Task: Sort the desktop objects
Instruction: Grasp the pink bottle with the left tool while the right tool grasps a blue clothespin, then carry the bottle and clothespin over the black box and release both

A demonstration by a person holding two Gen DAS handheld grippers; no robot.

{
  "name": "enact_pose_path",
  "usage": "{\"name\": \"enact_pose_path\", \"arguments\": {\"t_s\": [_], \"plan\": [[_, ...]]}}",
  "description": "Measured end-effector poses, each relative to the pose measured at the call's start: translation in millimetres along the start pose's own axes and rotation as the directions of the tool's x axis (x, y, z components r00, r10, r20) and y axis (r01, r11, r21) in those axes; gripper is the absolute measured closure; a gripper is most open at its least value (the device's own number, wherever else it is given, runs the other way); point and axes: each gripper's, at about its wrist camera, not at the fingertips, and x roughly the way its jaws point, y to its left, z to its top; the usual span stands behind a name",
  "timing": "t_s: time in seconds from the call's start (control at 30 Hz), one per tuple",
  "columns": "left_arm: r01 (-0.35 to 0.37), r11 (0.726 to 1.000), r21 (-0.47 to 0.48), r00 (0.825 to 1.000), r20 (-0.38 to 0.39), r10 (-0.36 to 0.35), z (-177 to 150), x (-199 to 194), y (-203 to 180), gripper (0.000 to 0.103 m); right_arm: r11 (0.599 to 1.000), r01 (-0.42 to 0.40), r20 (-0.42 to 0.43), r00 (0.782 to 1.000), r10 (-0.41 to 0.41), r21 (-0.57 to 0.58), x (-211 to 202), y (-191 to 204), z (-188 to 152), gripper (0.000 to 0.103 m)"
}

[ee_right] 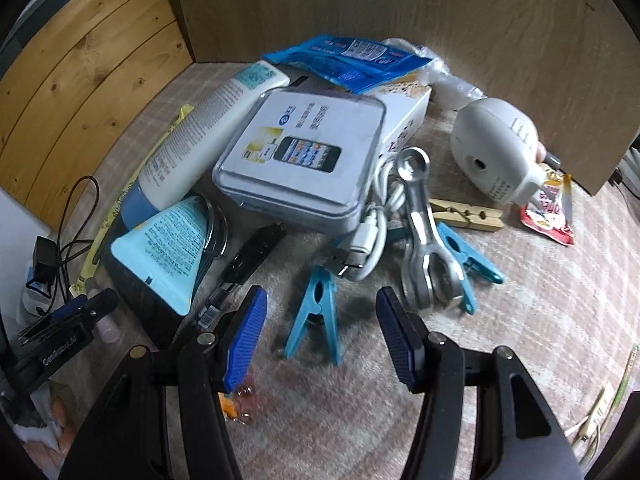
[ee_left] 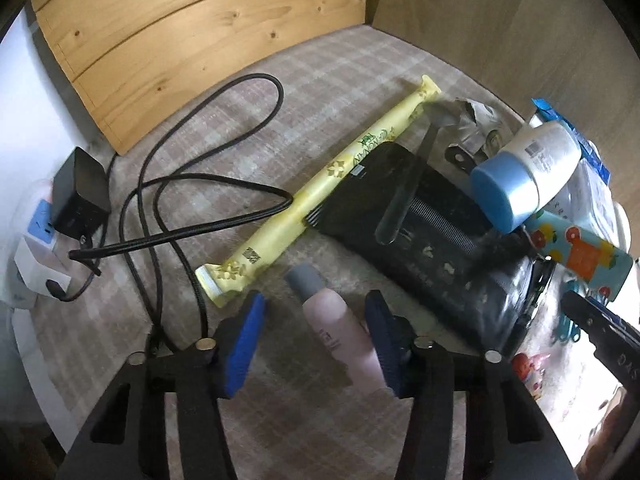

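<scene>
Bottle [ee_left: 340,344], pink, small, light and slippery, lies inside my wide-apart left claw [ee_left: 316,344]; I should squeeze its middle.

My right claw [ee_right: 322,344] is spread too, holding nothing.

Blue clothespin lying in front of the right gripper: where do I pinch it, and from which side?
Probably its joined upper end, above the splayed legs. The blue clothespin lies flat between the open right gripper fingers, so come straight down and close across its narrow width.

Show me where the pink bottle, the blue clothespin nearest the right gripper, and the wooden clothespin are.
pink bottle [ee_left: 340,344]: left wrist view, middle of its pink body.
blue clothespin [ee_right: 316,312]: right wrist view, where its two legs join.
wooden clothespin [ee_right: 468,213]: right wrist view, middle of its length by the spring.
</scene>
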Motion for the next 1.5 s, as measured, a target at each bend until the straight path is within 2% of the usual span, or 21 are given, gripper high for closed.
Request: {"name": "enact_pose_path", "arguments": {"t_s": [0.13,0.2,0.3,0.57,0.77,0.97,1.13,1.3,1.5], "plan": [[0.002,1.000,0.024,1.000,0.028,-0.002,-8.4,-3.2,3.1,0.067,0.999,0.039,0.018,0.999,-0.039,-0.023,-0.6,2.6,-4.5,0.059],[0.001,0.999,0.035,0.999,0.037,-0.002,-12.9,-5.2,4.5,0.075,0.997,0.063,0.023,0.998,-0.062,-0.033,-2.6,1.7,-7.1,0.070],[0.007,0.998,0.066,0.999,0.041,-0.010,-20.9,-8.4,4.3,0.082,0.996,0.077,0.029,0.997,-0.075,-0.045,-6.3,-4.3,-12.1,0.080],[0.035,0.990,0.136,0.998,0.049,-0.042,-46.5,-17.8,-5.0,0.084,0.995,0.086,0.038,0.996,-0.084,-0.051,-23.6,-13.1,-47.1,0.080],[0.083,0.986,0.146,0.996,0.024,-0.087,-73.2,-31.6,3.2,0.084,0.997,0.071,0.037,0.997,-0.071,-0.025,-40.6,-23.2,-78.6,0.081],[0.131,0.980,0.151,0.990,0.025,-0.136,-81.5,-50.5,3.6,0.084,0.999,0.048,0.061,0.997,-0.049,0.011,-67.7,-36.5,-108.1,0.081],[0.170,0.969,0.177,0.982,0.053,-0.182,-66.4,-71.2,-6.1,0.084,0.998,0.029,0.098,0.995,-0.034,0.048,-93.7,-47.9,-120.5,0.081],[0.212,0.946,0.245,0.969,0.076,-0.236,-74.0,-101.4,-28.6,0.084,0.996,0.024,0.143,0.989,-0.037,0.091,-111.7,-54.3,-122.7,0.081],[0.282,0.894,0.349,0.943,0.068,-0.325,-86.2,-126.7,-72.1,0.084,0.986,0.035,0.190,0.979,-0.067,0.166,-142.5,-74.1,-136.6,0.081]]}}
